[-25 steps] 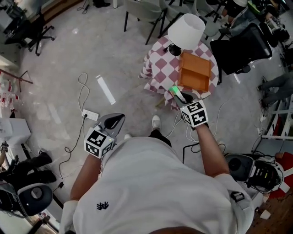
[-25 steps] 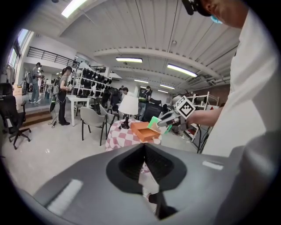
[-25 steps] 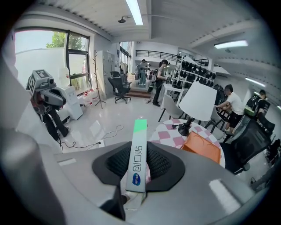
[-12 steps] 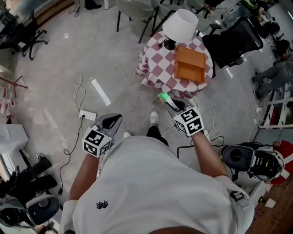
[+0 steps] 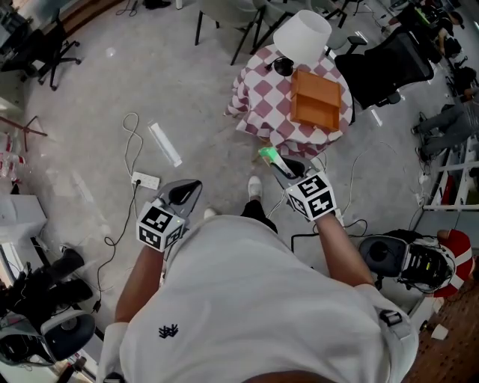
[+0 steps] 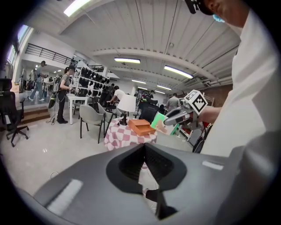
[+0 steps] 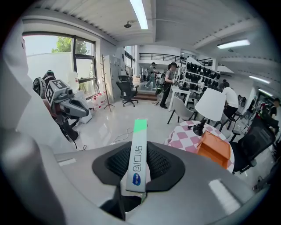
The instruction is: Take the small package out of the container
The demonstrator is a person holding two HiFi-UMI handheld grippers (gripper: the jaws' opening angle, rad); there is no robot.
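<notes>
One small package point(image 7: 137, 154) is pinched in the right hand-held gripper point(image 5: 283, 166), long axis along the jaws, green end forward. The orange container point(image 5: 317, 99) on the checked worktop point(image 5: 262, 97) lies ahead, apart. The left hand-held gripper point(image 5: 191, 191), pressed together and empty, is farther away.

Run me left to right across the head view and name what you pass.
Office chair at the left edge → left gripper → small package → orange container → black chair.

Bright ceiling strip lights point(image 7: 141, 13); fisheye warp, dark edges.
</notes>
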